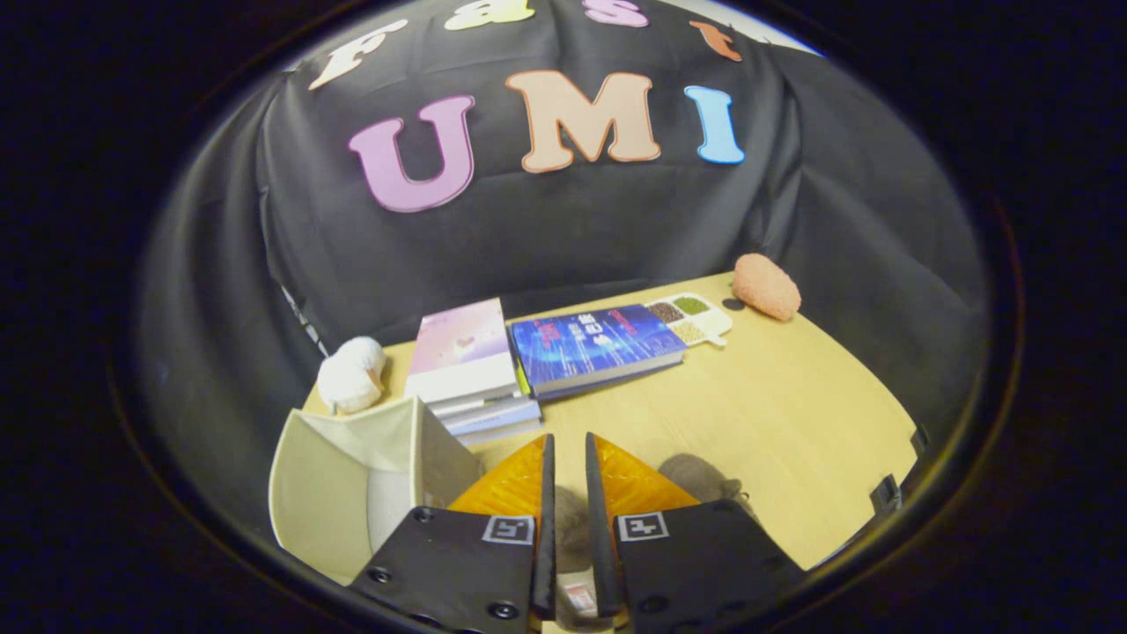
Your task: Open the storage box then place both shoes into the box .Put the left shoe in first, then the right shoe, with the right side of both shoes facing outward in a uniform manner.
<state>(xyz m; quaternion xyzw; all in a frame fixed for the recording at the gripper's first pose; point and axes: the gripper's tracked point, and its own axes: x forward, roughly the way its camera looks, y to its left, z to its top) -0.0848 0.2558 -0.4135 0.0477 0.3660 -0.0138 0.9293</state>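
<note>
Down at the bottom centre of the frame, the gripper [570, 493] has its two fingers drawn close, just a narrow slot left between them, and something grey and fuzzy sits in that slot. That looks like a grey plush shoe [572, 528], and the fingers appear pinched on it, though how firmly I cannot tell. A second patch of grey fluff [704, 482] peeks out just right of the fingers on the pale wooden table [792, 414]; whether that is the other shoe or more of the same one is hidden behind the finger.

Lower left, right beside the fingers, stands the cream fabric storage box [352, 493], its mouth open and a flap folded up, ready to take a shoe. Being so near the box, the gripper looks poised to carry its load across and drop it in, so I judge we're mid-transfer. The interior I can see looks bare.

Beyond the fingers, mid-frame, a stack of books topped by a pink-covered one [462, 352] lies beside a blue-covered book [594, 348], with a white divided tray of beans [691, 317] behind. A white plush lump [350, 374] sits behind the box, and an orange fuzzy lump [766, 286] at the upper right table edge, all well clear of the working path.
</note>
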